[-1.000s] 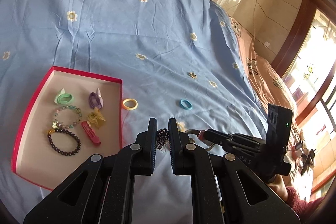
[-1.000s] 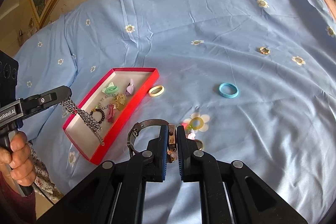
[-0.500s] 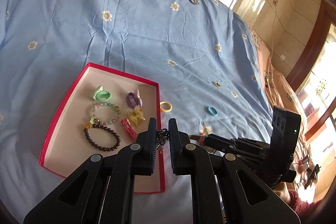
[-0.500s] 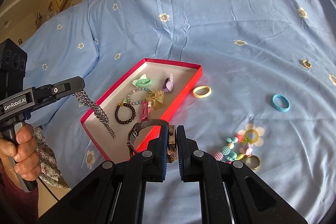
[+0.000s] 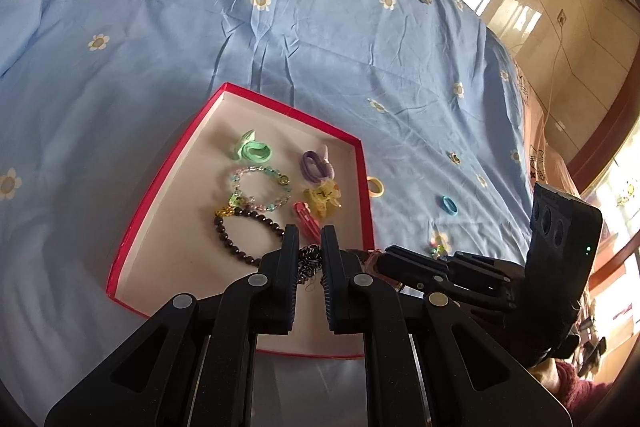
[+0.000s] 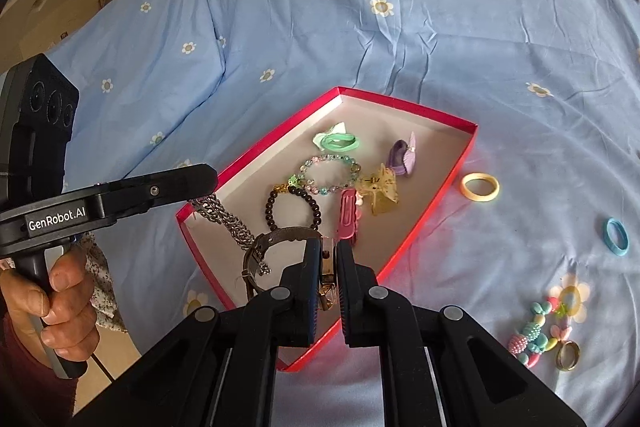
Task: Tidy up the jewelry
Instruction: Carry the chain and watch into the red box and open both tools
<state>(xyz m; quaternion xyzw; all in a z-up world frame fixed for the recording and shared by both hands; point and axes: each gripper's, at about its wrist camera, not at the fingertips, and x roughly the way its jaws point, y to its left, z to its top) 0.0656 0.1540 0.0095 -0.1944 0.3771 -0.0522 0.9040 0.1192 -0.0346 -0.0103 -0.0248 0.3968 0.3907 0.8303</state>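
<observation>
Over the red box (image 6: 440, 203) on the bed, left gripper (image 5: 310, 247) pinches the chain (image 6: 228, 223), right gripper (image 6: 329, 259) clamps the watch (image 6: 280, 239). Lower both w/ care, let go in bare spots, away from beads.

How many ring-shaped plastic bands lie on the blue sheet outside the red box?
2. The yellow band lies just beside the red box, near its right wall. The blue band lies farther right, alone on the sheet. Others may be hidden behind the grippers.
</observation>
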